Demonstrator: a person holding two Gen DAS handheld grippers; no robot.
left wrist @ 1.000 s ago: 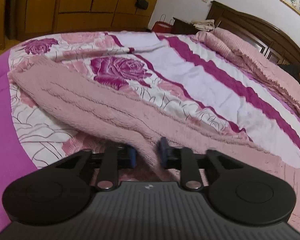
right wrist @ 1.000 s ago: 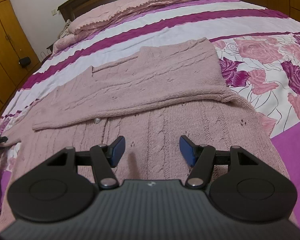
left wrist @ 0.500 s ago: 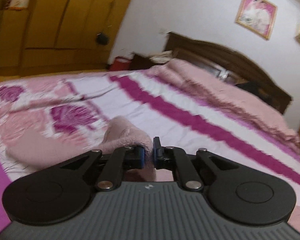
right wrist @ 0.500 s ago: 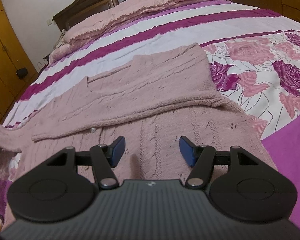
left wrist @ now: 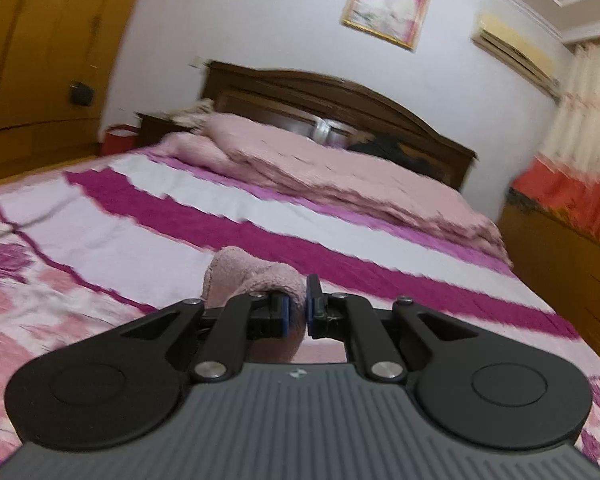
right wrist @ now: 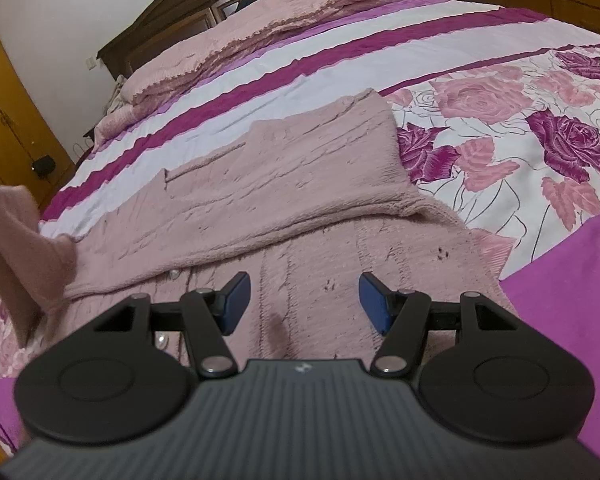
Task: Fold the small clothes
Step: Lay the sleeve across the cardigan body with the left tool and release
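A dusty-pink cable-knit sweater [right wrist: 284, 184] lies spread on the bed, one sleeve folded across its body. My left gripper [left wrist: 297, 312] is shut on the sweater's other sleeve [left wrist: 252, 276] and holds it lifted above the bed. That raised sleeve [right wrist: 16, 240] hangs at the far left of the right wrist view. My right gripper [right wrist: 302, 304] is open and empty, just above the sweater's lower part.
The bed has a floral and striped pink cover [right wrist: 520, 128], a folded pink blanket [left wrist: 340, 172] and a dark wooden headboard [left wrist: 340, 96]. Wooden wardrobes [left wrist: 40, 60] stand to the left, a nightstand [left wrist: 156, 124] beside the headboard.
My left gripper has closed on the sleeve and lifted it off the bed, tilting up toward the headboard. The right gripper has stayed open over the sweater.
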